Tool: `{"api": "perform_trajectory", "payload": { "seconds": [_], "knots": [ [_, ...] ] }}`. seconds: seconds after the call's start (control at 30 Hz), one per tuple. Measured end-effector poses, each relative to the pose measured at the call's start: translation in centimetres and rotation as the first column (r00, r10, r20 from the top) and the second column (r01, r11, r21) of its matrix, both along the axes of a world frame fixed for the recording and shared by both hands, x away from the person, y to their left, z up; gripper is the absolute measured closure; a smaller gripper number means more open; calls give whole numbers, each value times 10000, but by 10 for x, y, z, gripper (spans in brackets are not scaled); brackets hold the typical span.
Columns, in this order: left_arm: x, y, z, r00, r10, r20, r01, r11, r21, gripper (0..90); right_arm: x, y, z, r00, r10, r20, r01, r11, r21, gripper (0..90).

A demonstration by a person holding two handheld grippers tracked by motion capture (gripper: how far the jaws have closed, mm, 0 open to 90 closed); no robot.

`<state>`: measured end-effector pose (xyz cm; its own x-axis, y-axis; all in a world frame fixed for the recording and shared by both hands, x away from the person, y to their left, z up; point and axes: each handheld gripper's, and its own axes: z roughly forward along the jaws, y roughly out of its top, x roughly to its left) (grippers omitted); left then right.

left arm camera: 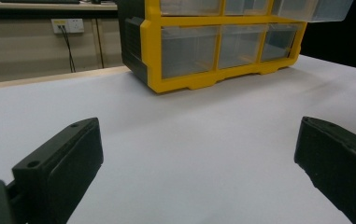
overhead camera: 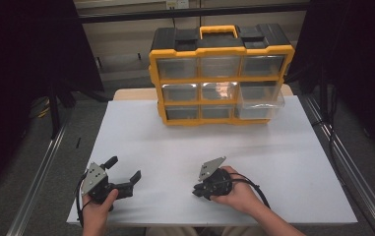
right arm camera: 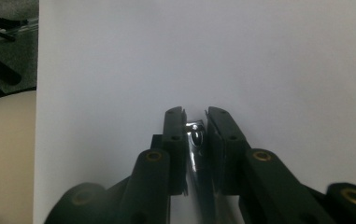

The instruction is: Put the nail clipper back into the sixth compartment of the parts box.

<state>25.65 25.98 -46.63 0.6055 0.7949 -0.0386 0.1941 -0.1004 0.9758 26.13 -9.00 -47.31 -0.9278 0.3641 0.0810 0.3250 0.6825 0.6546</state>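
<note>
While my right gripper (right arm camera: pixel 195 122) rests low on the white sheet (overhead camera: pixel 273 162), its jaws stand nearly together, clamped on a small shiny metal piece (right arm camera: pixel 195 135) — what kind of part, I cannot tell.

- Item: metal piece, held between the pads. I judge it light, stiff and slippery; the bright finish suggests it could slide or twist out. Best held across its flat sides, squarely.
- Left gripper (overhead camera: pixel 123 169): jaws wide apart, holding nothing, near the sheet's front-left.
- Yellow organizer (overhead camera: pixel 219 73): far edge of the sheet — one right-hand drawer (overhead camera: pixel 260 101) stands pulled out.
</note>
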Motion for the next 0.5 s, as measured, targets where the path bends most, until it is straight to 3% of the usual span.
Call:
{"api": "perform_trajectory", "payload": {
  "seconds": [0.37,0.5],
  "knots": [
    [0,1,0,10000,60,-23,-60,10000,-53,15,2,-1,0,9983,-373,-451,381,9991,177,803],
    [0,2,0,10000,35,-19,-35,10000,-63,16,5,-4,1,9971,-584,-482,607,9970,478,804]
  ]
}}
